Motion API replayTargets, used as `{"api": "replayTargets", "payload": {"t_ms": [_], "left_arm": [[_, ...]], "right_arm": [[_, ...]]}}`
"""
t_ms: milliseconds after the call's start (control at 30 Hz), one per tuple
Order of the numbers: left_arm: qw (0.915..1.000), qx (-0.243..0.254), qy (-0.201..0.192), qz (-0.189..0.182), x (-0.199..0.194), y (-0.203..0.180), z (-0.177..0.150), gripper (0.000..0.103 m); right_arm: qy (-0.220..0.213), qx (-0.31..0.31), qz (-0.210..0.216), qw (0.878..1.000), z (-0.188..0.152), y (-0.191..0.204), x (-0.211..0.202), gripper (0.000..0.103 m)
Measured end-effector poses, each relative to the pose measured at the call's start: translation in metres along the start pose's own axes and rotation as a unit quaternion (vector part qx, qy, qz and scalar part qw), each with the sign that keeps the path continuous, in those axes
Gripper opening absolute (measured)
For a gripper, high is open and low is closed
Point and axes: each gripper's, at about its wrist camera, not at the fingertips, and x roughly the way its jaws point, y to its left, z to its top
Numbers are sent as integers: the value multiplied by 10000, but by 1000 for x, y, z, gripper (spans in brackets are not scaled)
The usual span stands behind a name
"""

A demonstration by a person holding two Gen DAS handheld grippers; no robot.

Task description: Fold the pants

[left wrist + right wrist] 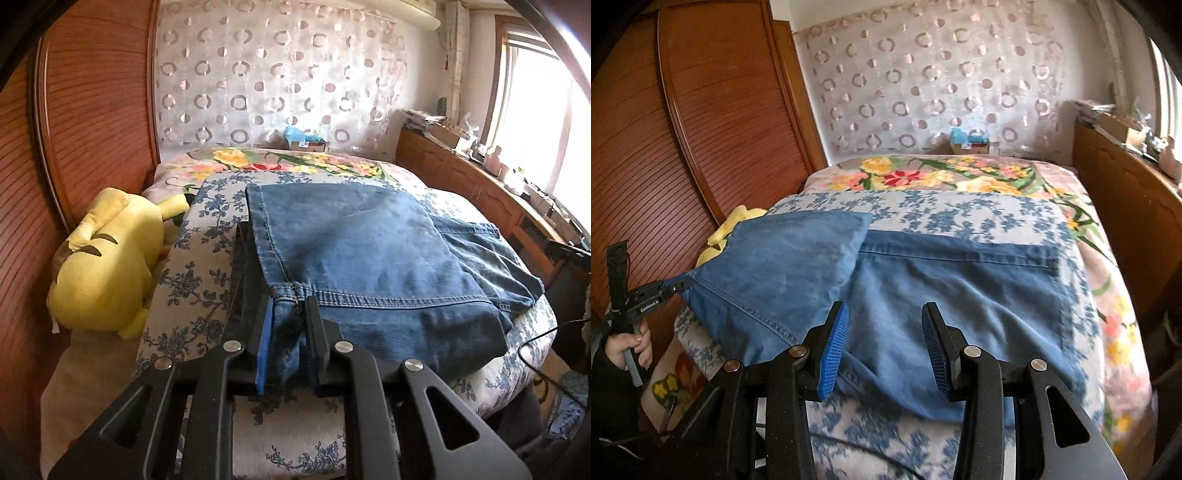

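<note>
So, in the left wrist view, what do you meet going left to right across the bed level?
Wooden wardrobe door → yellow plush toy → blue-flowered blanket → folded jeans → wooden cabinet → window.

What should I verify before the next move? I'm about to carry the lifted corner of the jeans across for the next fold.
1. Left gripper clamped on the jeans hem: ok.
2. Right gripper open, nothing between its pads: ok.
3. Lifted corner clear of the bedspread: ok.
4. Rest of the jeans flat: not ok, creases near the right gripper.
5. Yellow plush toy off the jeans: ok.
6. Layers aligned underneath: cannot tell.
</note>
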Motion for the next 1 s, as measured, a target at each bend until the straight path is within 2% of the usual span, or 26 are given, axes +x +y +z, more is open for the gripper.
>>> {"api": "replayTargets", "payload": {"t_ms": [67, 100, 167, 233, 267, 333, 400, 567, 733, 1000], "left_arm": [[10000, 5, -48, -9, -4, -4, 0, 20], [10000, -10, -80, -22, -7, -6, 1, 26], [9998, -8, -179, -79, -14, -9, 2, 33], [9994, 15, -325, -140, -22, -14, 2, 51], [9992, 26, -375, -165, -24, -16, 3, 54], [9987, 74, -448, -231, -30, -24, 3, 70], [9982, 117, -521, -287, -34, -31, 3, 79], [9965, 204, -686, -425, -43, -55, -3, 79], [9932, 506, -967, -411, -44, -86, -14, 79], [9909, 630, -921, -755, -30, -121, -18, 79]], "right_arm": [[-70, 25, -69, 9999, -5, 0, -12, 43], [-111, 26, -113, 9999, -8, -1, -19, 43], [-200, 31, -177, 9996, -11, 0, -32, 43], [-302, 21, -243, 9992, -16, -1, -47, 43], [-363, 13, -280, 9989, -17, -1, -53, 43], [-465, 7, -339, 9983, -22, -1, -64, 43], [-550, 34, -396, 9977, -29, -3, -74, 43], [-614, 93, -546, 9966, -48, -14, -84, 43], [-499, 187, -796, 9954, -61, -27, -73, 43], [-291, 399, -1350, 9896, -75, -52, -46, 43]]}}
